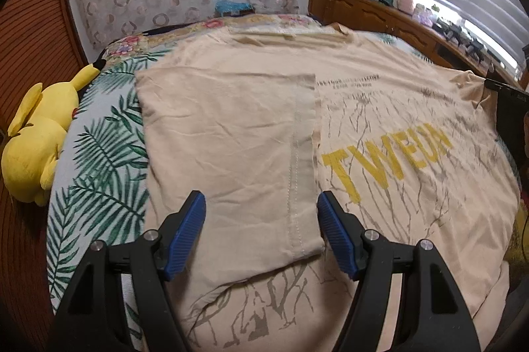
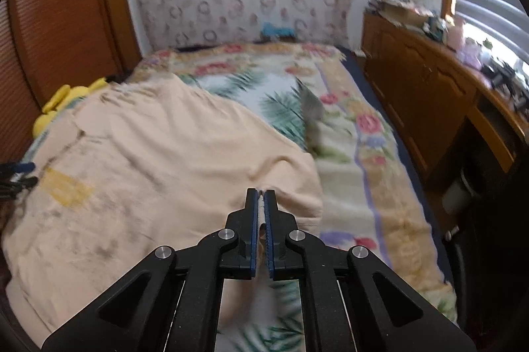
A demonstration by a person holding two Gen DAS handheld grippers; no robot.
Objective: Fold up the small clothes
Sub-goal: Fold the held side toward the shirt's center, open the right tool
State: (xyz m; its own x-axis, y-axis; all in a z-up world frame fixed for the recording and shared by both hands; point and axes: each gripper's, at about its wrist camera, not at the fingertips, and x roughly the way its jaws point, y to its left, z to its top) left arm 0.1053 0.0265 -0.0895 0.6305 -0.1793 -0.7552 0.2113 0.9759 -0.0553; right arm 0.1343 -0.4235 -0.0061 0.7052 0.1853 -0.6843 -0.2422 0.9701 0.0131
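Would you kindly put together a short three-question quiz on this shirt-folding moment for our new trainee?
1. True or false: the left gripper is shut on the folded-over left side of the beige T-shirt.
2. Multiple choice: what does the right gripper hold? A) the yellow plush toy B) the T-shirt's edge C) nothing
3. Fill in: the shirt lies on a bedspread printed with green ____ leaves.

Key: 1. False; its jaws stand open above the folded flap. 2. B; cloth shows between the closed jaws. 3. Palm.
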